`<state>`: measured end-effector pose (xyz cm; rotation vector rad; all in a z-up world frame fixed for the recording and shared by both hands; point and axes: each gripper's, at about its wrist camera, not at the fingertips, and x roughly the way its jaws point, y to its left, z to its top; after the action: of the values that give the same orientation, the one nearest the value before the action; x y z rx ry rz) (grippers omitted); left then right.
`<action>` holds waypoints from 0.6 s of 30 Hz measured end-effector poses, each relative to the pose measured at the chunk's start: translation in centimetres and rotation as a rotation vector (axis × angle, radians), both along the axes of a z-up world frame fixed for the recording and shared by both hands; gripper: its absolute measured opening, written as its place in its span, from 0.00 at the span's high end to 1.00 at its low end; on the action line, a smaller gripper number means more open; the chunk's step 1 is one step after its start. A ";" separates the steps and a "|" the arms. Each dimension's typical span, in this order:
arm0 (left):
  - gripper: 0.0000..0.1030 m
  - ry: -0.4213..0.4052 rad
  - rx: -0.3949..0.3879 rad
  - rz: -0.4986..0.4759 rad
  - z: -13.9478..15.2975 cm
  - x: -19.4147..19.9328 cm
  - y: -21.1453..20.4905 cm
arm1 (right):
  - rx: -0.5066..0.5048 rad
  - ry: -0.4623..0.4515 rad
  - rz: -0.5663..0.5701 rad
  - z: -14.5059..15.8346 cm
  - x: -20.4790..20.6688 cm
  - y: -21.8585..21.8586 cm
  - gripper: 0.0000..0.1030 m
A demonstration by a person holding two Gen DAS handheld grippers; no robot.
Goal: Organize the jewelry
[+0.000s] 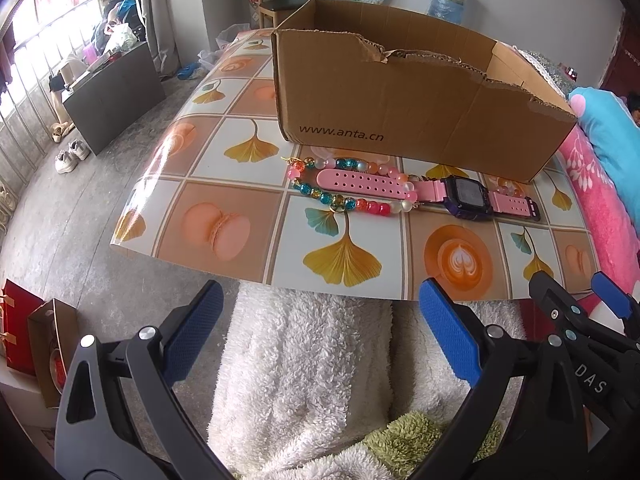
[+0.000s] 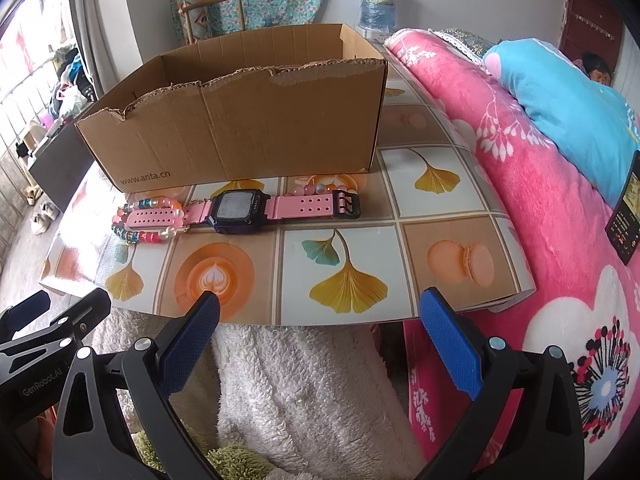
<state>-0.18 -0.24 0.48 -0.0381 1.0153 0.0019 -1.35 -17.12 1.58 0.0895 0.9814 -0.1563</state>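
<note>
On the patterned mat point(image 1: 248, 196), just in front of the open cardboard box point(image 1: 400, 96), you find the pink-strapped watch point(image 2: 240, 210) lying flat with its dark face up, and the beaded bracelet point(image 1: 340, 198) looped around its perforated strap end, beads touching the strap. Your left gripper point(image 1: 320, 332) hangs off the near edge of the mat above a white fleece blanket point(image 1: 312, 360), jaws spread wide and holding nothing. Your right gripper point(image 2: 320, 334) sits just beside it at the same edge, jaws likewise spread and empty, well apart from the watch.
</note>
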 end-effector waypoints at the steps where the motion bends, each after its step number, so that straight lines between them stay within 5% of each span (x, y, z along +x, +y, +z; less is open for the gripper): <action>1: 0.08 -0.001 0.000 0.001 0.0 0.0 0.0 | -0.001 0.000 0.000 0.0 0.0 0.0 0.05; 18: 0.08 0.000 -0.001 0.001 0.0 0.0 0.1 | 0.004 0.004 -0.002 0.1 0.0 0.0 0.05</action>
<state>-0.23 -0.18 0.50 -0.0402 1.0156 0.0025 -1.35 -17.12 1.65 0.0939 0.9859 -0.1558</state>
